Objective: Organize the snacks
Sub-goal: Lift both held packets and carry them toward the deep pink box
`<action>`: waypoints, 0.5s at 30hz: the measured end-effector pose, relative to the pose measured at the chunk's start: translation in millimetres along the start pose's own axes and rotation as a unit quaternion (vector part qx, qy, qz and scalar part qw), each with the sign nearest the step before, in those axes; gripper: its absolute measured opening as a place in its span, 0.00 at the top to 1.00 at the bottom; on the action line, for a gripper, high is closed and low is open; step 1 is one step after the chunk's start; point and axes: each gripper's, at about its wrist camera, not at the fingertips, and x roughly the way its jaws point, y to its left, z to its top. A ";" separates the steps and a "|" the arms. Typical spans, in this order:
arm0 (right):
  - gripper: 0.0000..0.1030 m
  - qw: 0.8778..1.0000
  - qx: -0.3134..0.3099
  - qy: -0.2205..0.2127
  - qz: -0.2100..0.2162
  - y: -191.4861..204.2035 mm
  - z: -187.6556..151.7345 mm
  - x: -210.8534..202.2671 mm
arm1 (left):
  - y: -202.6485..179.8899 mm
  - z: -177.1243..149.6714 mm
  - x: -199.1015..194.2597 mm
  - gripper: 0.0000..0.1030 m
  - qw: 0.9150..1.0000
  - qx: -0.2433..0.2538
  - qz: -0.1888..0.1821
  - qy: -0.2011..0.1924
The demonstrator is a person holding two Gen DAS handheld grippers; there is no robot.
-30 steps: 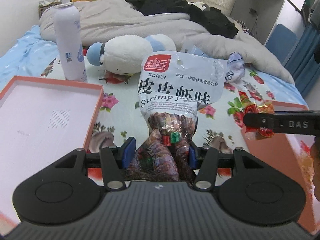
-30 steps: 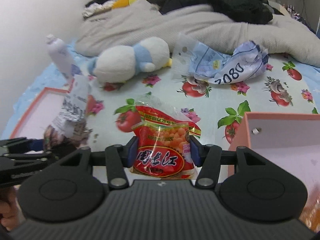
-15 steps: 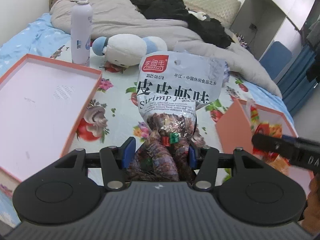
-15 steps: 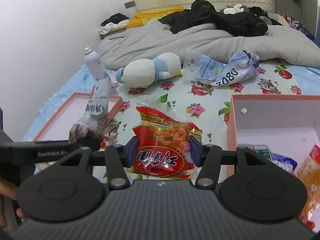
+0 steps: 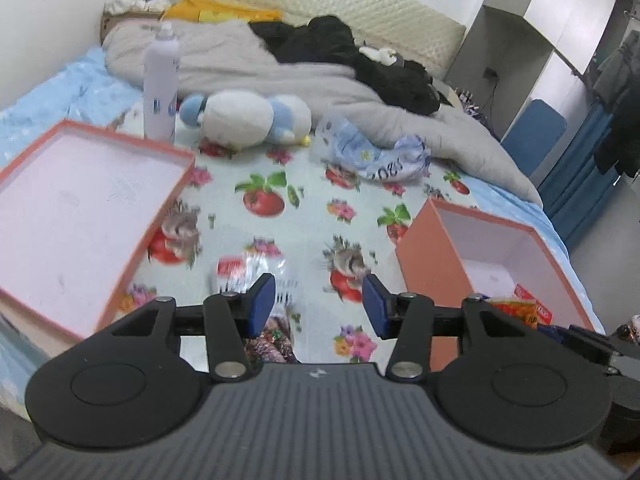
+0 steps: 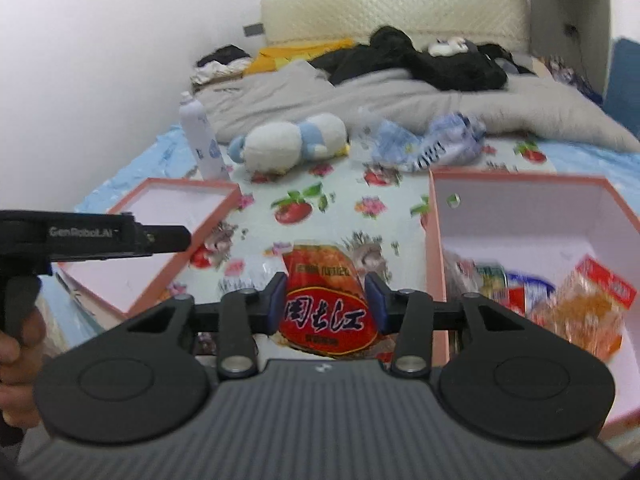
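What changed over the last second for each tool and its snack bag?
The left tool has let go of the shrimp snack bag, which now hangs blurred under its left pad, outside the open jaws. The right tool still holds the red snack bag, jaws closing. Both have pulled back from the bed.

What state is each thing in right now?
left tongs: open, nothing between
right tongs: closing, red snack bag between
shrimp snack bag: ungripped, below the left tongs
deep pink box: open, snacks inside
shallow pink tray: empty
spray bottle: upright
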 end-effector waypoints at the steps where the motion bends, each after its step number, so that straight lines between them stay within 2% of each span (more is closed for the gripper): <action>1: 0.58 1.000 0.005 0.001 -0.002 -1.8 -4.7 1.4 | 3.4 -4.4 3.2 0.47 1.000 -0.009 -0.006 0.008; 7: 0.59 0.999 0.048 0.020 0.003 -9.2 -32.8 9.1 | 23.8 -26.5 25.8 0.44 0.999 -0.028 -0.004 0.038; 8: 0.59 0.998 0.052 0.023 0.003 -9.3 -37.0 9.8 | 26.8 -28.8 32.1 0.42 0.999 -0.030 -0.005 0.045; 10: 0.59 0.998 0.058 0.024 0.006 -8.1 -43.9 11.2 | 32.7 -32.9 46.4 0.30 0.998 -0.028 0.000 0.057; 15: 0.60 0.998 0.064 0.026 0.003 -4.1 -53.8 11.7 | 40.3 -41.6 83.7 0.30 0.996 -0.012 0.008 0.087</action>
